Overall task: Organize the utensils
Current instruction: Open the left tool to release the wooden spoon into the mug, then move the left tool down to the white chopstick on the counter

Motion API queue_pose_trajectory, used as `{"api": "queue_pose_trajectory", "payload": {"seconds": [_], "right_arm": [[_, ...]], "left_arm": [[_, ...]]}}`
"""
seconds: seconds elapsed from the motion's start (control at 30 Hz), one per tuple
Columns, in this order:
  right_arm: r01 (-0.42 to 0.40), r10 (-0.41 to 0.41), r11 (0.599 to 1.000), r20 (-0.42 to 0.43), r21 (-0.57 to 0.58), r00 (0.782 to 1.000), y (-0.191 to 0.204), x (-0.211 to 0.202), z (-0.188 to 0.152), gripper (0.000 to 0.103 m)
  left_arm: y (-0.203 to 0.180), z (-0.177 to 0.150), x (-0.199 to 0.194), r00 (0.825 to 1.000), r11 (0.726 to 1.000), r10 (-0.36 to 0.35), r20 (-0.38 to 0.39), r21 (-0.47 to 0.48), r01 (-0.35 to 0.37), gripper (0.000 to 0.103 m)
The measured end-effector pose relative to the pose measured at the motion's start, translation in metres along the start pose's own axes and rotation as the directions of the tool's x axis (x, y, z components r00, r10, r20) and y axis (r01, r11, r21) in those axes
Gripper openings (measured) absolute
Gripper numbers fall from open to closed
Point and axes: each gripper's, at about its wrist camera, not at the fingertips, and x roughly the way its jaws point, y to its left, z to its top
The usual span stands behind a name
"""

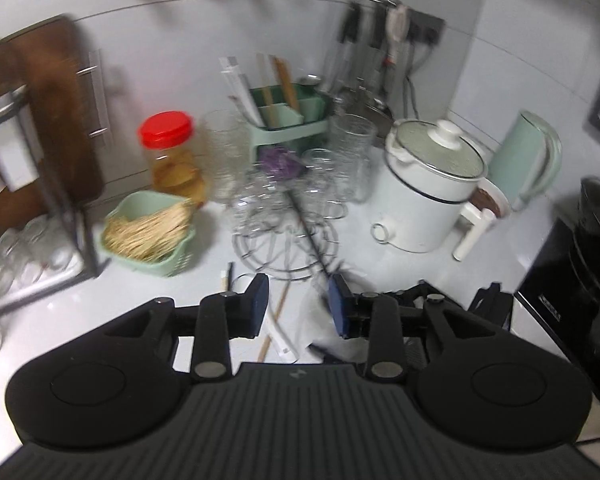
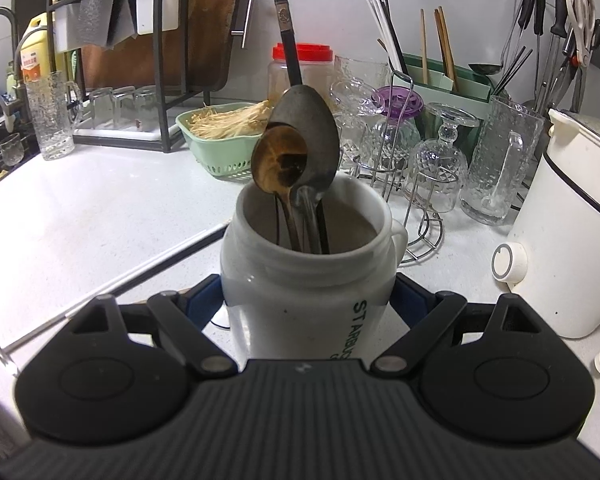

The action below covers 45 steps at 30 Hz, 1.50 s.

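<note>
A: Mug [image 2: 306, 264] at centre of the right wrist view, clamped by the right gripper [image 2: 305, 300]: blue pads on both its sides, jaws fairly wide around it.

B: Inside the mug?

A: A wooden spoon [image 2: 280, 159], a metal spoon [image 2: 314, 136] and a dark handle [image 2: 285, 28], all standing upright, bowls above the rim.

B: Around the mug?

A: A long white skewer [image 2: 112, 284] lies on the counter [image 2: 80, 208] to its left. Behind it stand a green basket [image 2: 216, 148], a red-lidded jar [image 2: 302, 66], glasses on a wire rack [image 2: 424, 184] and a green chopstick holder [image 2: 470, 86]. A white cooker [image 2: 568, 264] is at its right.

B: The left gripper [image 1: 298, 304]?

A: Tilted down over the counter, blurred, jaws partly open and holding nothing. Chopsticks [image 1: 276, 320] lie loose below its pads.
</note>
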Motion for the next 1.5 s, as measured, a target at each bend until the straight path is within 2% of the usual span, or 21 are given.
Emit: {"api": "queue_pose_trajectory", "payload": {"seconds": [0.17,0.3,0.43,0.57,0.63,0.73,0.83,0.9,0.93,1.1,1.17,1.2,1.27,1.37,1.5], "right_arm": [[0.015,-0.015,1.0,-0.018,0.006,1.0,0.001,0.0,0.002,0.091],[0.018,-0.017,1.0,-0.033,0.008,0.999,0.001,0.001,0.003,0.091],[0.021,-0.02,1.0,-0.05,0.011,0.999,0.002,0.002,0.005,0.091],[0.017,-0.016,1.0,-0.064,0.008,0.998,0.001,0.002,0.006,0.091],[0.013,-0.012,1.0,-0.068,0.004,0.998,0.001,0.002,0.006,0.091],[0.003,-0.003,1.0,-0.076,0.001,0.997,0.0,0.001,0.006,0.091],[-0.011,0.011,1.0,-0.077,-0.009,0.997,-0.001,0.0,0.006,0.091],[-0.018,0.017,1.0,-0.08,-0.014,0.997,-0.002,-0.001,0.006,0.091],[-0.02,0.019,1.0,-0.08,-0.015,0.997,-0.002,-0.001,0.006,0.091],[-0.021,0.02,1.0,-0.08,-0.013,0.997,-0.003,-0.002,0.005,0.091],[-0.02,0.019,1.0,-0.078,-0.012,0.997,-0.003,-0.002,0.005,0.091],[-0.017,0.017,1.0,-0.078,-0.011,0.997,-0.002,-0.002,0.005,0.091],[-0.014,0.013,1.0,-0.078,-0.009,0.997,-0.001,-0.002,0.005,0.091],[-0.022,0.021,1.0,-0.08,-0.013,0.997,0.0,-0.003,0.005,0.091],[-0.026,0.025,1.0,-0.077,-0.016,0.997,0.001,-0.005,0.004,0.091]], "left_arm": [[0.044,-0.031,-0.014,0.998,0.988,0.069,-0.008,-0.136,-0.07,0.038],[0.077,-0.059,-0.021,0.992,0.964,0.116,-0.04,-0.235,-0.122,0.038],[0.1,-0.09,-0.024,0.988,0.939,0.129,-0.088,-0.309,-0.15,0.038],[0.114,-0.123,-0.016,0.983,0.915,0.107,-0.148,-0.372,-0.155,0.038],[0.113,-0.141,-0.006,0.978,0.917,0.081,-0.191,-0.37,-0.148,0.038],[0.108,-0.168,0.008,0.964,0.937,0.045,-0.262,-0.325,-0.131,0.038],[0.106,-0.195,0.018,0.949,0.93,0.004,-0.316,-0.348,-0.119,0.038],[0.113,-0.209,0.021,0.947,0.9,-0.04,-0.317,-0.423,-0.103,0.038],[0.118,-0.215,0.021,0.948,0.877,-0.055,-0.314,-0.469,-0.105,0.038],[0.145,-0.24,0.021,0.961,0.718,-0.12,-0.25,-0.69,-0.09,0.038],[0.153,-0.243,0.022,0.966,0.664,-0.128,-0.224,-0.743,-0.085,0.038],[0.155,-0.245,0.022,0.967,0.645,-0.13,-0.219,-0.76,-0.086,0.038],[0.156,-0.247,0.023,0.966,0.628,-0.127,-0.224,-0.772,-0.097,0.038],[0.154,-0.244,0.026,0.967,0.62,-0.134,-0.218,-0.779,-0.09,0.037],[0.147,-0.24,0.036,0.958,0.654,-0.125,-0.256,-0.748,-0.115,0.037]]}}
